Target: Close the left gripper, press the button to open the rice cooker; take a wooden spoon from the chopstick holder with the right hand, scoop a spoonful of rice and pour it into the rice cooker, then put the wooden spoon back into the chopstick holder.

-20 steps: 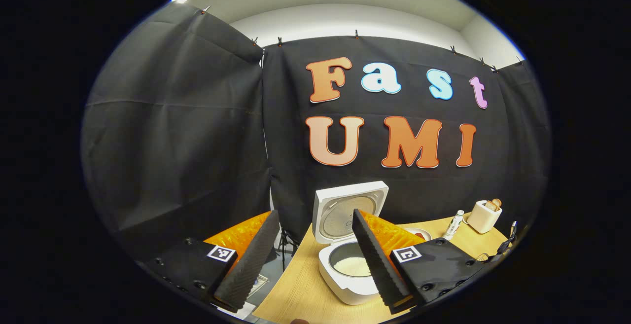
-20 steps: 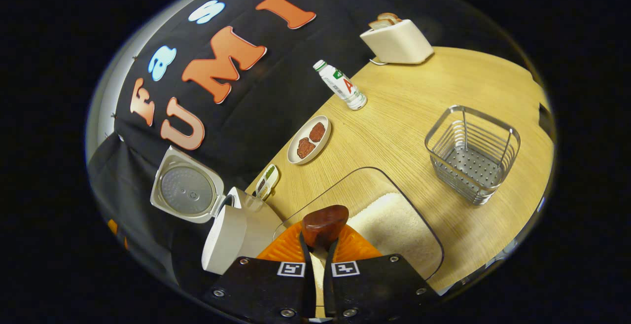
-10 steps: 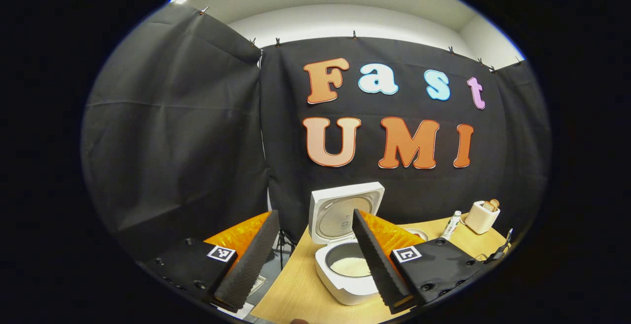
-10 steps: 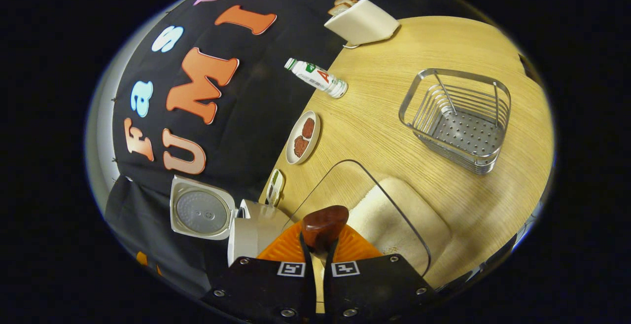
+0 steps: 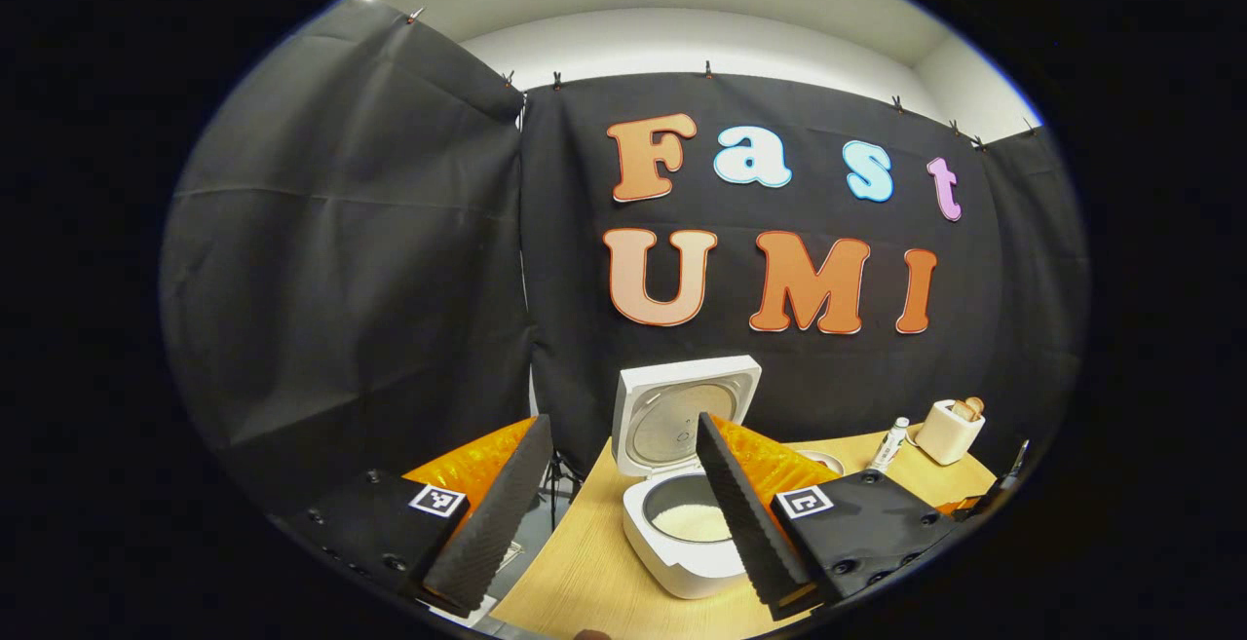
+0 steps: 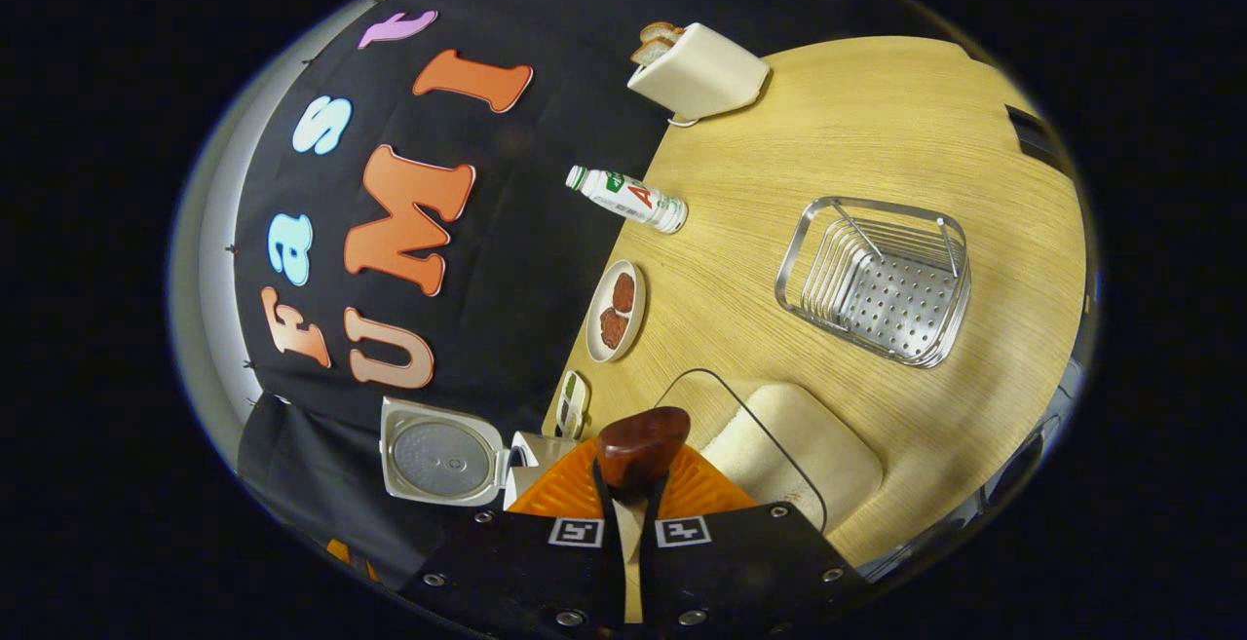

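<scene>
The white rice cooker [image 5: 682, 533] stands with its lid [image 5: 682, 414] up, and white rice lies in its pot. My left gripper [image 5: 623, 499] is open, held back from the cooker near the table's left end. My right gripper [image 6: 628, 489] is shut on the wooden spoon [image 6: 641, 443], whose dark bowl sticks out past the fingertips, high above the table. Below it sits a clear glass dish of rice [image 6: 794, 450]. The wire chopstick holder [image 6: 877, 280] stands to the right with nothing in it. The cooker's raised lid [image 6: 443, 450] shows at lower left in the right gripper view.
On the wooden table [image 6: 857, 143] stand a cream toaster with bread [image 6: 697, 70], a small white bottle [image 6: 628, 200], an oval plate with two dark patties [image 6: 617, 311] and a small white remote-like item [image 6: 572, 404]. The black cloth wall runs behind them.
My right gripper has risen and turned with the spoon, so the dish and holder sit lower and smaller in its view. The left gripper has barely shifted and stays open.
</scene>
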